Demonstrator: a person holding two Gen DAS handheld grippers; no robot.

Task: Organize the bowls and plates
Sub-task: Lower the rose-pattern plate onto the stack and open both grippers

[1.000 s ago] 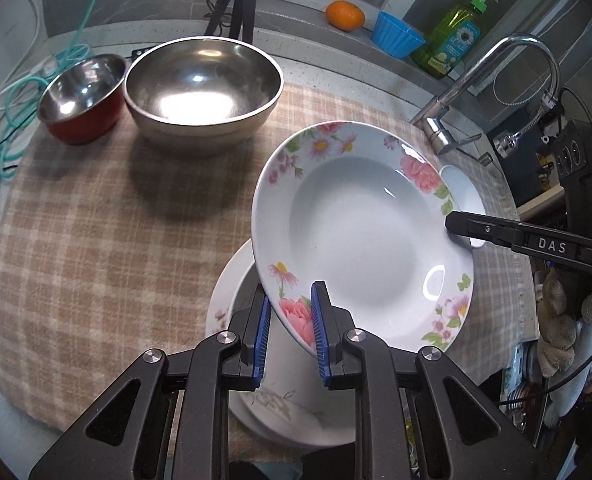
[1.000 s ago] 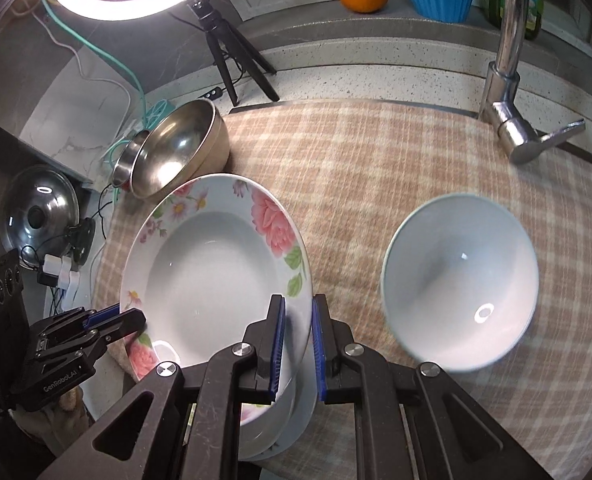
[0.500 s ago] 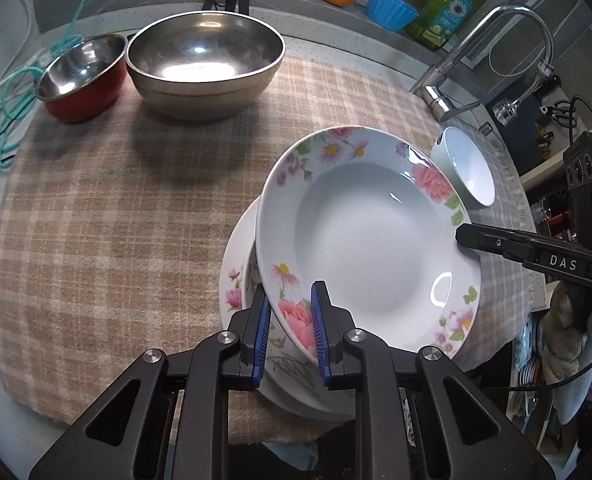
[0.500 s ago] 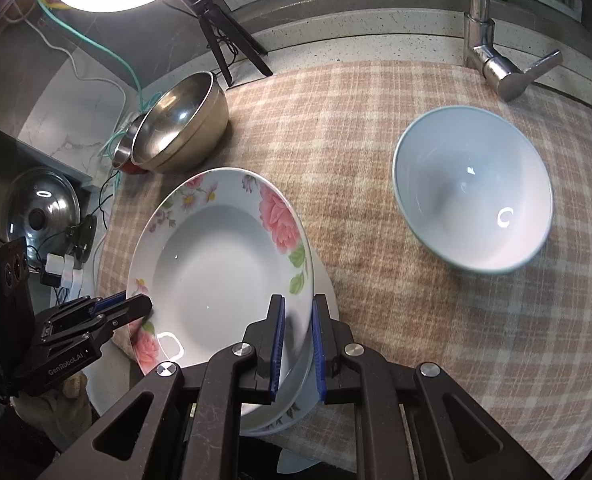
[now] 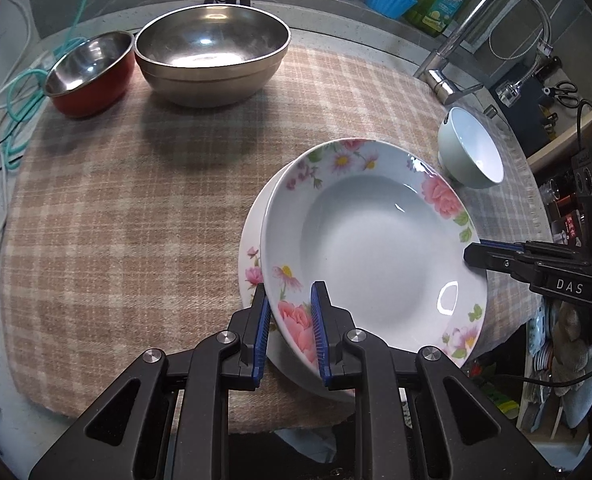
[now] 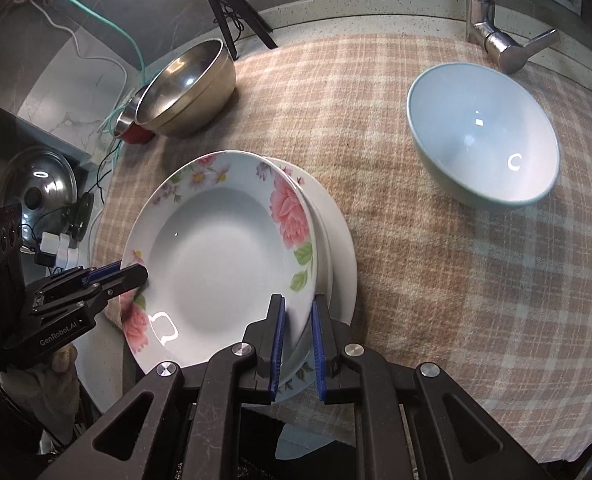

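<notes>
so both grippers have the floral soup plate by opposite edges: left gripper is clamped on the near rim with the pink rose, and the right gripper is clamped on the rim on its side (you can see its tip at the far edge in the left wrist view too). neither has let go.

what changed over the last second: the plate was hanging tilted and clearly above the plate stack a second ago, with a good part of the stack showing under it. now it has come down and slid across so it sits almost square over the stack, only a crescent of the lower plates peeking out on one side. can't quite tell whether it's actually resting on them or a hair above; it looks a touch tilted.

meaning for the task: the plates are basically sorted into one pile near the front edge of the checked cloth. i'd guess what's left for this plate is settling it flat and opening both jaws without dragging it sideways.

bowls look untouched: the big steel bowl and the small red-sided steel bowl sit side by side at the back, and the pale blue bowl sits alone near the faucet, well apart from them.
</notes>
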